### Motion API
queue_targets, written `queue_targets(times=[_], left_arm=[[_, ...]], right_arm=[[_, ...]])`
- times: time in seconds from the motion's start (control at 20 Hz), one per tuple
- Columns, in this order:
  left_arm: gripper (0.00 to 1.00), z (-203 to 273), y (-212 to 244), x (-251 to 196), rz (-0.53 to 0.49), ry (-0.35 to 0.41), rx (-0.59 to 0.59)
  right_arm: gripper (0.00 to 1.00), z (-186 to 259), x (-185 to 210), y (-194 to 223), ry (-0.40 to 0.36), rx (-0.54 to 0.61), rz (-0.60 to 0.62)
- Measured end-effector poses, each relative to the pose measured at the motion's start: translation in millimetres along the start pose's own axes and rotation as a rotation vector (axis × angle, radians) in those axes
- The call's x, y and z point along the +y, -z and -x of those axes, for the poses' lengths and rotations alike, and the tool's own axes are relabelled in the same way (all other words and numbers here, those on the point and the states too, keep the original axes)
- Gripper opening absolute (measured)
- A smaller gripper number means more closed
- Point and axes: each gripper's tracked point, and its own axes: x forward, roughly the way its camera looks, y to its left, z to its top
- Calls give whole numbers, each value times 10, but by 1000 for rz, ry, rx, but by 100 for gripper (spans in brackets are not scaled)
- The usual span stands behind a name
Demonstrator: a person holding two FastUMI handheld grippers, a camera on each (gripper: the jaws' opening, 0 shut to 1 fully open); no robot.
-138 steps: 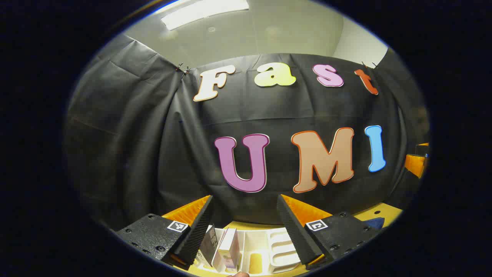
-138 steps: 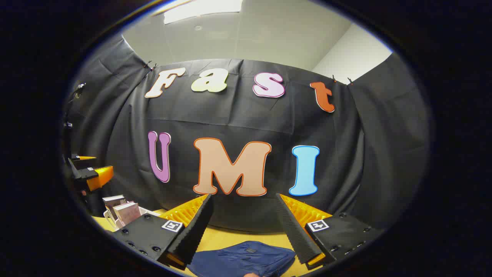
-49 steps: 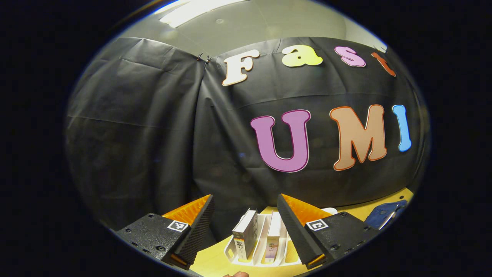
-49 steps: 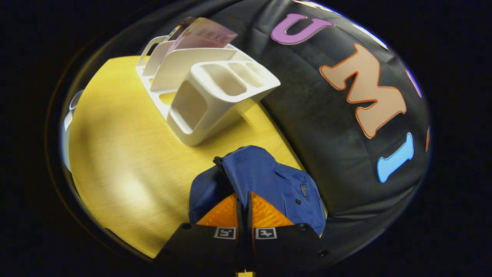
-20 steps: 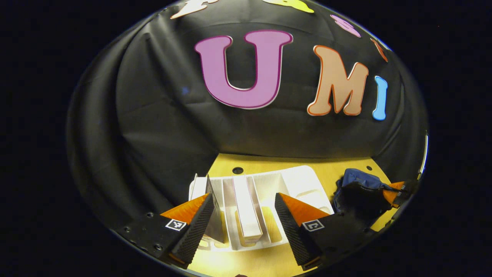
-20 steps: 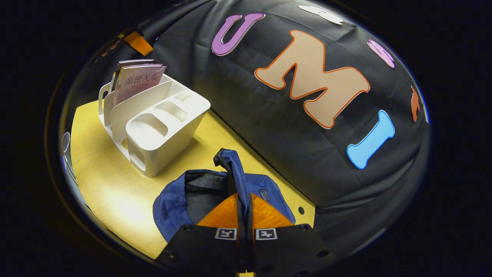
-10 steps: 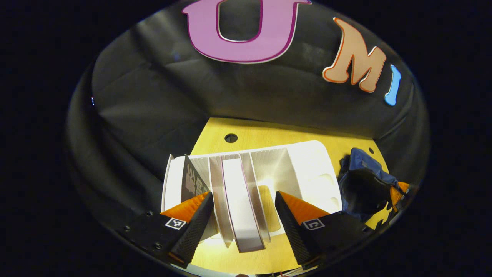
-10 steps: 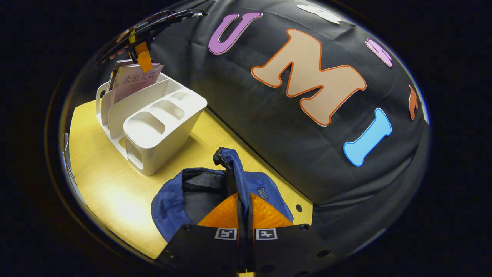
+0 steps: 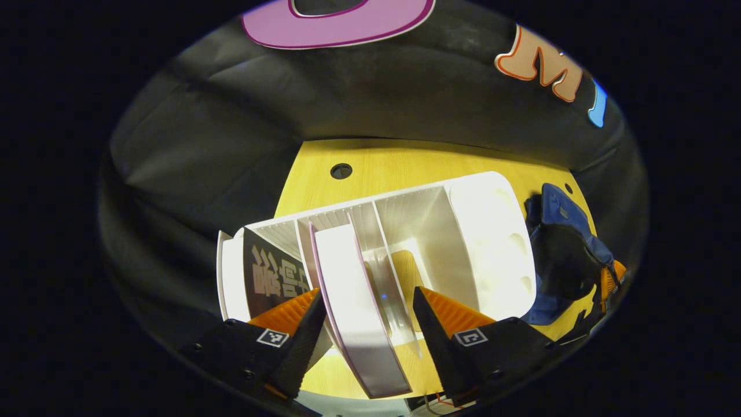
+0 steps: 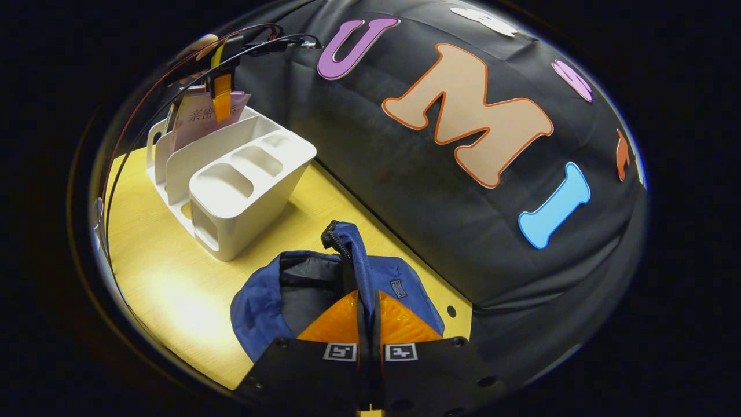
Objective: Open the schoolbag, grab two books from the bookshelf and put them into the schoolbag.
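A white bookshelf [image 9: 463, 231] stands on the yellow table with two upright books in its slots. My left gripper [image 9: 366, 294] is open, one finger on each side of the pale, pink-edged book [image 9: 347, 272]. A dark-covered book [image 9: 272, 275] leans in the slot to its left. The blue schoolbag [image 10: 260, 295] lies open, its dark lining showing. My right gripper [image 10: 367, 295] is shut on the bag's raised zipper flap [image 10: 350, 249]. In the right gripper view, the left gripper [image 10: 222, 95] hangs over the books [image 10: 200, 119] in the bookshelf [image 10: 237, 191].
The bag [image 9: 564, 243] sits just right of the rack, close to the black cloth wall. The table [image 9: 405, 162] has a round cable hole [image 9: 341, 171] behind the rack. Red and black cables [image 10: 136, 116] trail from the left gripper.
My left gripper has tilted down and come lower over the rack, now straddling the pale book. The right gripper stays shut on the flap, holding the bag open.
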Motion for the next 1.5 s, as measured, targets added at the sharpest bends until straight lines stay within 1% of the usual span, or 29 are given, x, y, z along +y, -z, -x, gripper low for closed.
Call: queue_targets(times=[0.05,0.1,0.15,0.2,0.3,0.35,0.4,0.55,0.6,0.75,0.95,1.25,1.35,1.5], left_arm=[[84,-14,16,25,-1,-7,12],[75,-28,28,41,-6,-14,21],[70,-42,29,43,-4,-15,28],[62,-55,53,29,0,-11,40],[56,-102,136,36,11,-13,76],[52,-94,172,50,13,-14,91],[45,-112,195,41,17,-13,98],[40,-86,216,86,47,-28,101],[38,-68,217,82,61,-27,95],[36,54,228,36,77,-10,68],[35,346,177,62,56,-28,-2],[35,906,118,-26,83,-5,-85],[35,1068,118,-17,80,-17,-111],[34,1323,89,-7,58,-45,-185]], right_arm=[[4,3,6,1,-1,0,0],[4,1,8,10,-2,-1,0],[4,3,14,8,-4,0,-2],[4,6,19,10,-6,0,-2],[4,5,19,7,-7,-2,-2],[4,10,22,5,-9,-2,-5],[4,10,23,10,-11,-2,-6],[3,-7,38,12,-18,-3,-4],[4,-4,41,13,-19,-3,-4],[4,-22,53,10,-28,-6,0],[4,-11,74,2,-38,-11,5],[4,12,76,11,-51,-22,3],[4,28,82,17,-56,-27,5],[4,58,85,30,-63,-33,6]])
